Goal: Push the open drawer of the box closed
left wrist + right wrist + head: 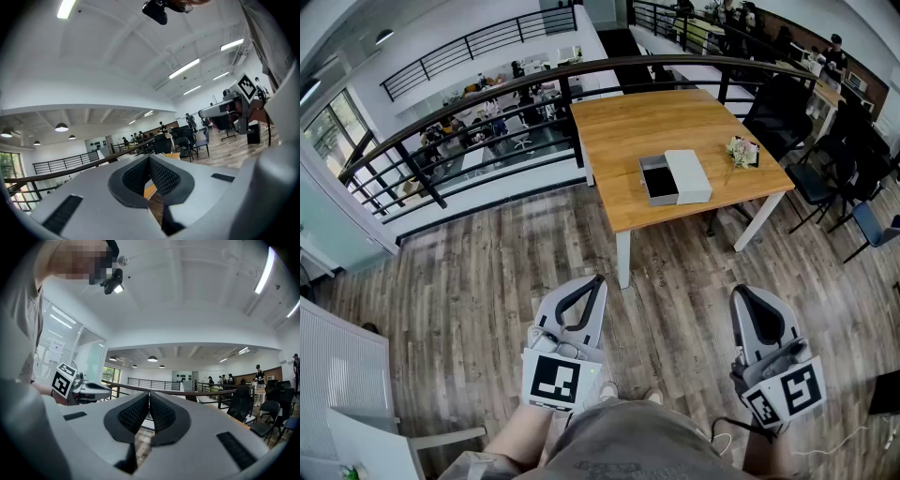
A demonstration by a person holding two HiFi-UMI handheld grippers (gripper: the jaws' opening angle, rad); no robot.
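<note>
The left gripper [598, 279] and right gripper [741, 293] are hanging well apart from the desk [623, 131], fingers together and empty; an off-centre shove could slide the white box [688, 175] rather than its drawer [657, 180].

"What stood on the plank floor [487, 272]?"
"A wooden table [619, 131] on white legs, with black chairs [778, 117] just beside it."
"Anything on it?"
"A small bunch [742, 152] near its right edge, perhaps flowers. A dark railing [675, 61] curved behind."
</note>
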